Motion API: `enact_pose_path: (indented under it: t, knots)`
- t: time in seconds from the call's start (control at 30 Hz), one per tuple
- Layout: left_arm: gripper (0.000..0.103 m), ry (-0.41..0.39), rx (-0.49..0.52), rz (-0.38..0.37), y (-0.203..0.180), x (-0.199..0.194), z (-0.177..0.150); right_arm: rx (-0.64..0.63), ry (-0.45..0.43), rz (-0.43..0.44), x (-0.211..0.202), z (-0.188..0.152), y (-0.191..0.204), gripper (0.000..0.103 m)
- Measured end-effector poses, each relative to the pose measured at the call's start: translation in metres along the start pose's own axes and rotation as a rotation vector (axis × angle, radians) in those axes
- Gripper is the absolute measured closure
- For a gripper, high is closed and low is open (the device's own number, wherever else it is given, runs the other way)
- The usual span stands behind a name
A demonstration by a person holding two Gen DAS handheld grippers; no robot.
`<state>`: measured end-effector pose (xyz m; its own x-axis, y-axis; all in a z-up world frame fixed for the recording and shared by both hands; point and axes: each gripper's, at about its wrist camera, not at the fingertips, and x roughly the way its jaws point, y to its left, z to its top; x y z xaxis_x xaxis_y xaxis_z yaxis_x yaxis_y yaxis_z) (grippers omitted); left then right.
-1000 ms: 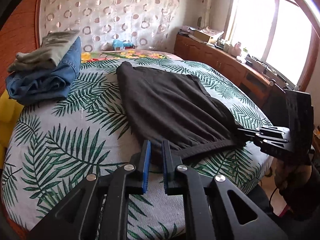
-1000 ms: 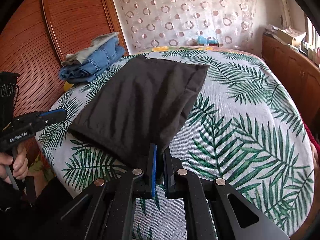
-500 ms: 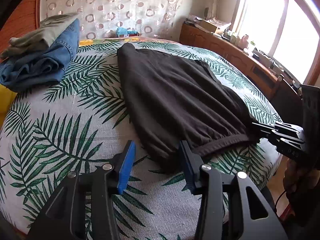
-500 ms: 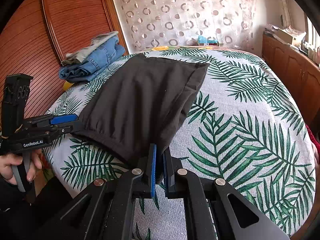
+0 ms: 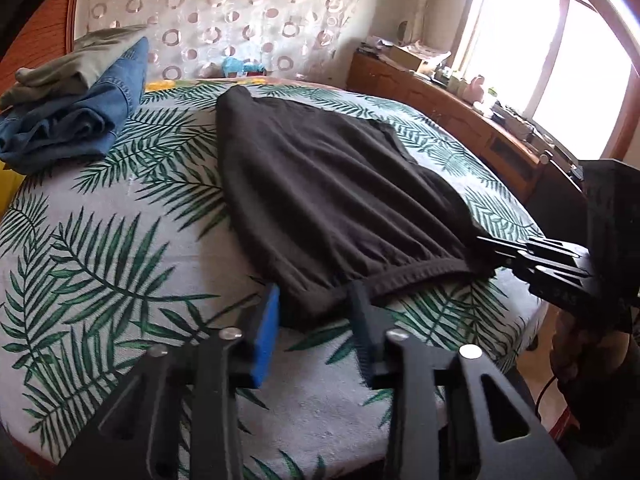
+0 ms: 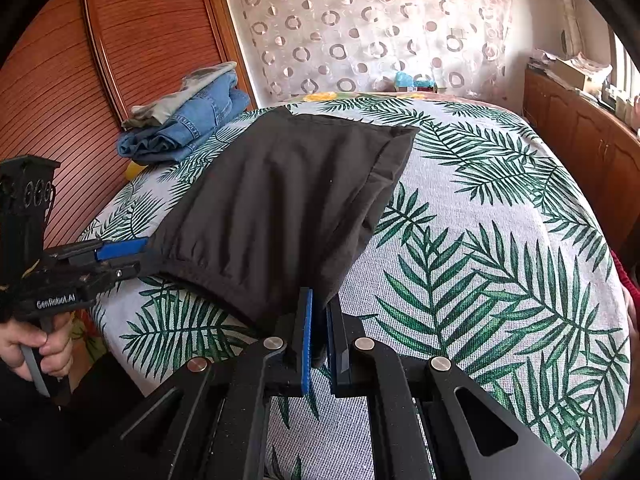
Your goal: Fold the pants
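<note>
Our right gripper [image 6: 318, 336] pinches the pants [image 5: 332, 200] waistband at the bed [image 5: 120, 248] edge; left gripper [image 5: 316, 332], fingers spread, should close squarely on the other corner

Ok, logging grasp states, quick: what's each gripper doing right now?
Left gripper: open, fingers straddling the black pants waistband corner.
Right gripper: shut on the black pants.

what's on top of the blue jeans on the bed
A folded olive-grey garment lies on the jeans, covering most of their top. Beneath the jeans only a bit of yellow shows; the rest is hidden.
</note>
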<state>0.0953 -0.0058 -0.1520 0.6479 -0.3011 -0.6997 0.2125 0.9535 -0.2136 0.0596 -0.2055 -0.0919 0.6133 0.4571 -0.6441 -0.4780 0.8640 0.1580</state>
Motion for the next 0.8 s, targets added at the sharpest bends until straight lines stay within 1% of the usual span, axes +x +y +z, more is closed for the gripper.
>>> enact_pose_path:
  t: [0.03, 0.17, 0.2, 0.3, 0.4, 0.53, 0.8]
  knots:
    - [0.074, -0.003, -0.01, -0.006, 0.001, 0.0, 0.0, -0.003, -0.001, -0.001, 0.0, 0.0, 0.0, 0.098]
    - [0.09, -0.017, -0.033, -0.017, 0.005, -0.002, 0.002, -0.015, -0.01, 0.002, -0.001, -0.001, 0.003, 0.098]
    - [0.091, -0.023, -0.022, -0.019, 0.003, -0.005, 0.002, -0.017, -0.015, 0.008, -0.001, -0.001, 0.003, 0.098]
    - [0.092, -0.047, -0.001, -0.019, -0.002, -0.012, 0.004, -0.022, -0.027, 0.004, -0.004, -0.001, 0.005, 0.098]
    - [0.092, -0.078, 0.006, -0.038, -0.006, -0.026, 0.008, -0.013, -0.04, 0.012, -0.01, 0.001, 0.004, 0.098]
    - [0.092, -0.116, 0.004, -0.072, -0.011, -0.046, 0.016, -0.017, -0.069, 0.031, -0.026, 0.005, 0.004, 0.098]
    - [0.092, -0.182, 0.067, -0.083, -0.028, -0.08, 0.025, -0.027, -0.133, 0.064, -0.062, 0.008, 0.005, 0.098]
